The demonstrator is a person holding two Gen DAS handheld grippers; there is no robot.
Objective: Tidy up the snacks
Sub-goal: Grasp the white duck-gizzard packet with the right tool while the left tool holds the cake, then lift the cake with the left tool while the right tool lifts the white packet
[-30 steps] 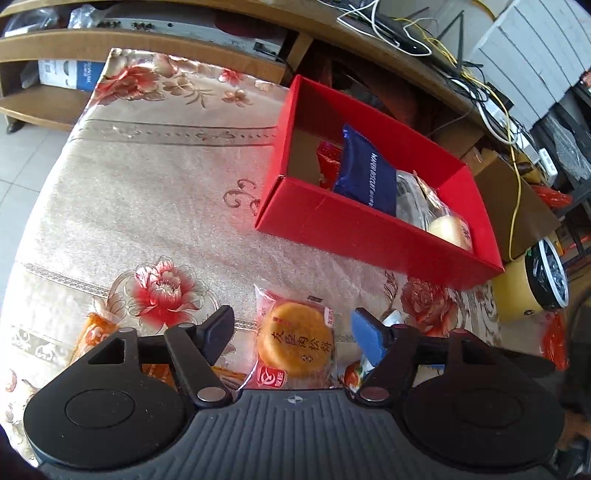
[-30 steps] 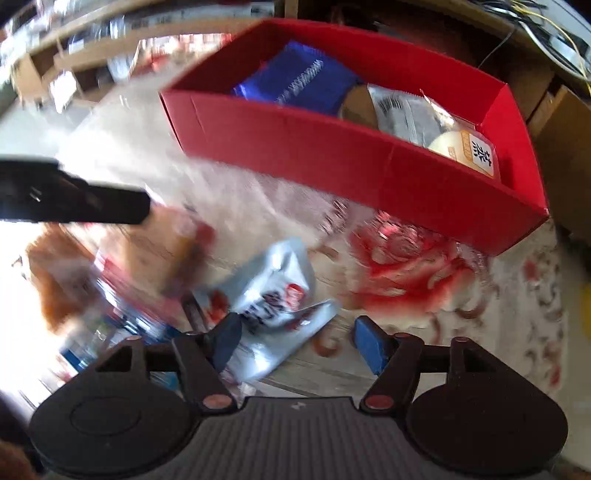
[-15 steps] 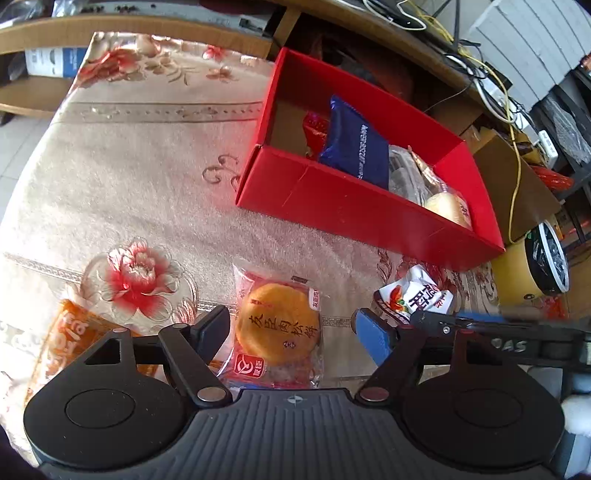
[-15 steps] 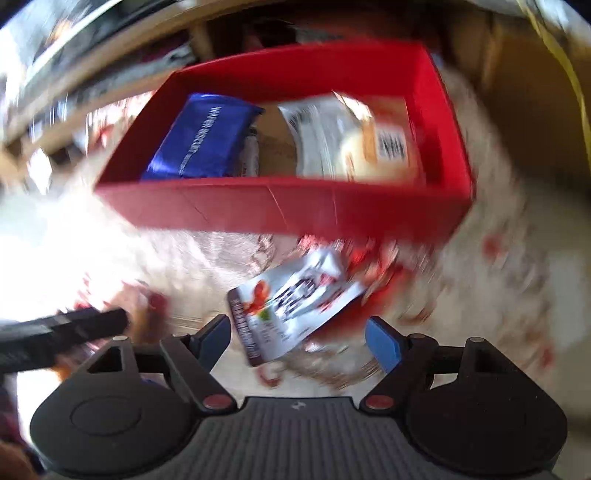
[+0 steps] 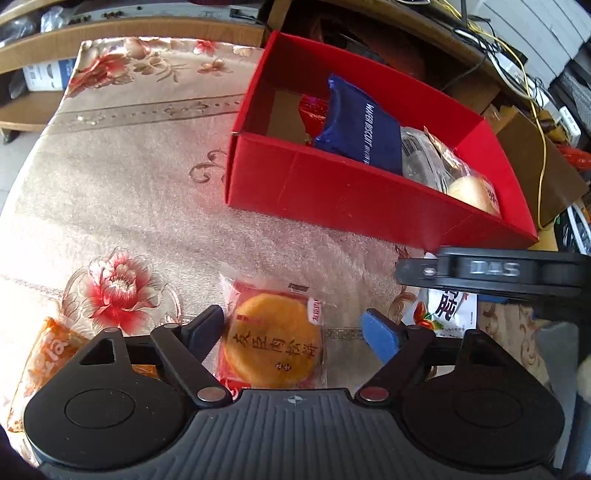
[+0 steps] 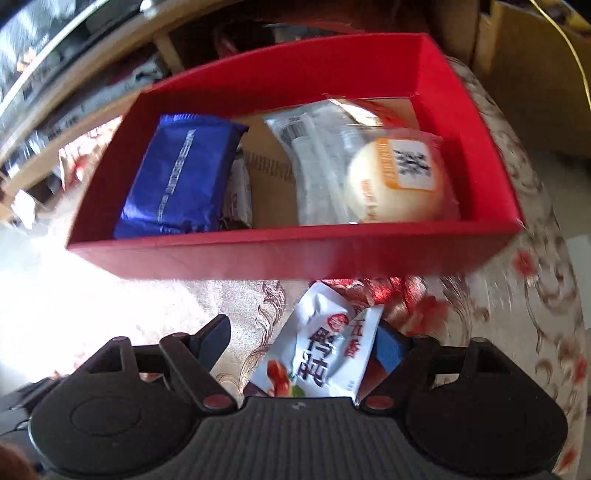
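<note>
A red box (image 5: 343, 192) (image 6: 280, 258) on the floral tablecloth holds a blue wafer pack (image 5: 364, 125) (image 6: 177, 177), clear wrappers and a pale round bun (image 6: 399, 177). My left gripper (image 5: 291, 326) hangs over a round orange cake in a red-edged wrapper (image 5: 273, 343); its jaws are opening and the pads do not touch the cake. My right gripper (image 6: 303, 339) is above a white snack packet (image 6: 321, 354) (image 5: 443, 310) that lies just in front of the box; its jaws are opening too, with the packet between them but not pressed. The right gripper's black body (image 5: 491, 271) shows in the left wrist view.
An orange packet (image 5: 40, 362) lies at the tablecloth's near left. Wooden shelves (image 5: 110, 26) stand behind the table, with cables (image 5: 532, 96) and cardboard boxes (image 5: 535, 155) to the right. Bare cloth lies left of the box.
Both grippers' jaws stand wider than before. The left gripper sank closer over the orange cake. The right gripper swung round, and the white packet now lies between its fingers.
</note>
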